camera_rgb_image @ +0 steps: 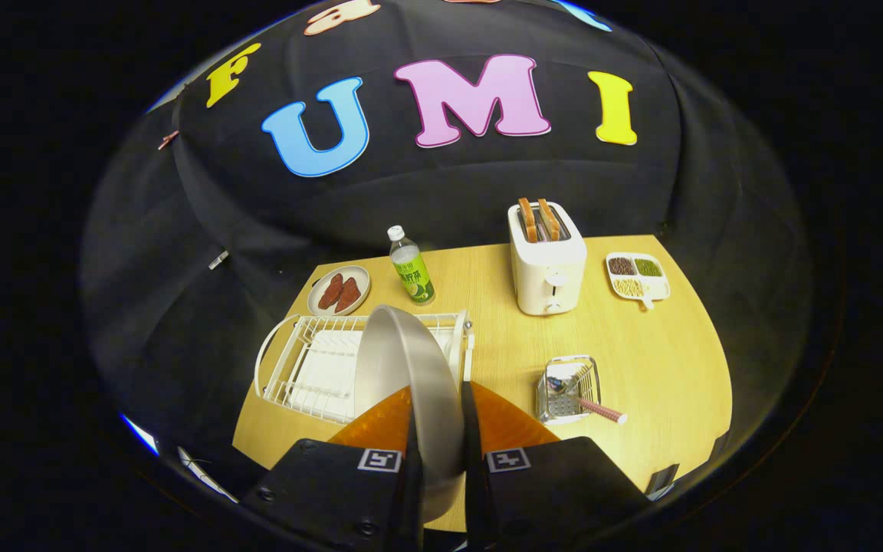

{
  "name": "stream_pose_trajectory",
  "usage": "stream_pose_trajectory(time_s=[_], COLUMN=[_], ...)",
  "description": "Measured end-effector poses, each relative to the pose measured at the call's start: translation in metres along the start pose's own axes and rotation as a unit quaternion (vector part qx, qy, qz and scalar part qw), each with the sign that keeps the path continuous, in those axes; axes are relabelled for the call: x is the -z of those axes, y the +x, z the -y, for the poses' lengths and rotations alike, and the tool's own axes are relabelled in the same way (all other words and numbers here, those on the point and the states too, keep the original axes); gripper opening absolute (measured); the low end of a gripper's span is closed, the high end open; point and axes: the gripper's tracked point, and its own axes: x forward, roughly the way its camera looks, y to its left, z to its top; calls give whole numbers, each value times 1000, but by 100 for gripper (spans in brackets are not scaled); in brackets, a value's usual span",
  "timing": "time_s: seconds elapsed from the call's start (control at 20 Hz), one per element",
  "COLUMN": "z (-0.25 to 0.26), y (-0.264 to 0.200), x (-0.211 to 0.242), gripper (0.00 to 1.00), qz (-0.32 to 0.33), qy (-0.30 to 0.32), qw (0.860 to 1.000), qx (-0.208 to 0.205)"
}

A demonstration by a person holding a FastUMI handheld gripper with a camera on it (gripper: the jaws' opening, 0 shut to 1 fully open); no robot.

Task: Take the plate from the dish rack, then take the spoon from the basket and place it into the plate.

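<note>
A green-labelled bottle [411,265] stands far on the table, its label print too small to read.

The gripper [441,452] grips the grey plate [411,383] on edge, hiding the middle of the frame. Bare table [664,360] lies at right, between the toaster [547,264] above and the wire basket [568,387] with its spoon [599,410] below. The dish rack [311,368] blocks the left.
</note>
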Motion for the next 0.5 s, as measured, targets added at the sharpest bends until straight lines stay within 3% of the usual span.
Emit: stream_pose_trajectory(time_s=[0.25,0.5], z=[43,79], y=[-24,-12], x=[77,144], gripper=[26,26], qz=[-54,-100], qy=[67,128], qw=[996,987], qx=[-9,-13])
